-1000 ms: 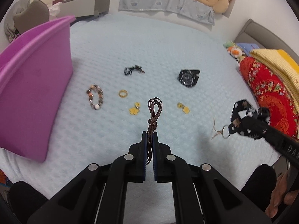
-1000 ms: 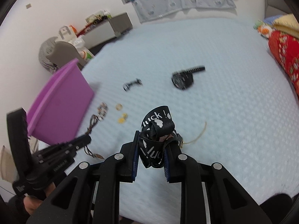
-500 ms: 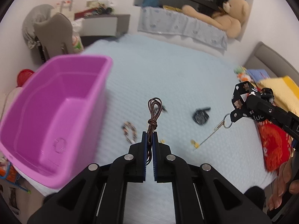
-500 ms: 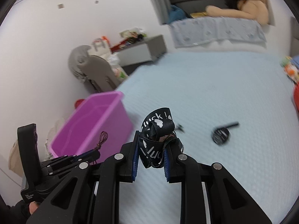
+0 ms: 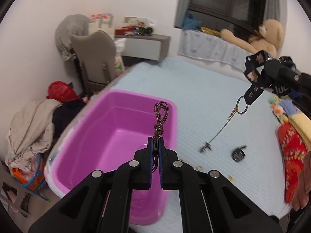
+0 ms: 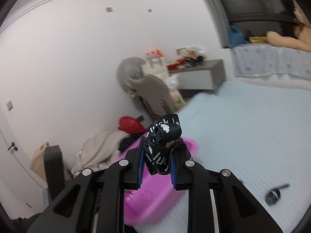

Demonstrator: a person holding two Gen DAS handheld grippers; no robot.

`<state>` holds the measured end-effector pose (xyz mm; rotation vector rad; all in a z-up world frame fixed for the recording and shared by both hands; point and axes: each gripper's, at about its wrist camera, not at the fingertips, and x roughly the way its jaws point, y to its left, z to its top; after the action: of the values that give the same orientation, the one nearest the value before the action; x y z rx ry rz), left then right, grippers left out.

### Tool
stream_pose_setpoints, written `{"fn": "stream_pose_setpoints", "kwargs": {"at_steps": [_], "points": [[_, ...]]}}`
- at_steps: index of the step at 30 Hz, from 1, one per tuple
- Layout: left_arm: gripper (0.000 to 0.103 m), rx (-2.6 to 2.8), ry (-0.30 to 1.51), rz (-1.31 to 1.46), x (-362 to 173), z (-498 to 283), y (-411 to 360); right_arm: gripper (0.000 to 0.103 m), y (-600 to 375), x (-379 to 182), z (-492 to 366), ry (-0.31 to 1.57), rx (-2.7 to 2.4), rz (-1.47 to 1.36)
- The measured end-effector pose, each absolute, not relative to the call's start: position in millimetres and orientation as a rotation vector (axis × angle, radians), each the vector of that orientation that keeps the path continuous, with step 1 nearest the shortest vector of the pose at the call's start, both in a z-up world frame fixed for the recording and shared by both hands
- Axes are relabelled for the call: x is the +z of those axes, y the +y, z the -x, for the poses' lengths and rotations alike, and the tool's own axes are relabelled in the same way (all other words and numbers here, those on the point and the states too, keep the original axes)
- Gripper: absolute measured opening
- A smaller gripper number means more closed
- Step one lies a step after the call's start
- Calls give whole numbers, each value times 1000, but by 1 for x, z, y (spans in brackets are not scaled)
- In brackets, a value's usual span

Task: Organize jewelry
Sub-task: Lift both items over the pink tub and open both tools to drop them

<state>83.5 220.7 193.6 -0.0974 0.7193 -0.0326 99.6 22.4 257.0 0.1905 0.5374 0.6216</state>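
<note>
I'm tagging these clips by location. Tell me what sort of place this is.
Most likely a bedroom in a home. The work happens on a bed with a pale blue quilted cover, a teddy bear lies on the window ledge, and a chair draped with clothes stands beside a small grey cabinet.

Brown knotted cord [image 5: 160, 120] pinched in left tongs [image 5: 155, 151], loop standing up over purple bin [image 5: 101, 141]. Black printed strap [image 6: 162, 147] bunched in right tongs [image 6: 157, 169], ring and thin chain [image 5: 223, 126] dangling. Black watch [image 5: 238, 154] flat on bed, beyond.
</note>
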Motion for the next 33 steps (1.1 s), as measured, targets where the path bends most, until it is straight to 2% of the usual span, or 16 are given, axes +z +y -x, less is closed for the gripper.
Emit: {"fn": "stream_pose_setpoints", "kwargs": {"at_steps": [5, 10, 24, 33], "points": [[6, 26, 693, 123, 206, -90, 255, 21, 67, 274, -119, 526, 699, -159], [6, 61, 719, 156, 194, -97, 277, 21, 103, 256, -135, 591, 729, -134], [6, 138, 941, 246, 92, -124, 308, 21, 172, 120, -196, 977, 672, 4], [6, 190, 1048, 253, 52, -142, 318, 22, 190, 78, -213, 1085, 604, 106]]}}
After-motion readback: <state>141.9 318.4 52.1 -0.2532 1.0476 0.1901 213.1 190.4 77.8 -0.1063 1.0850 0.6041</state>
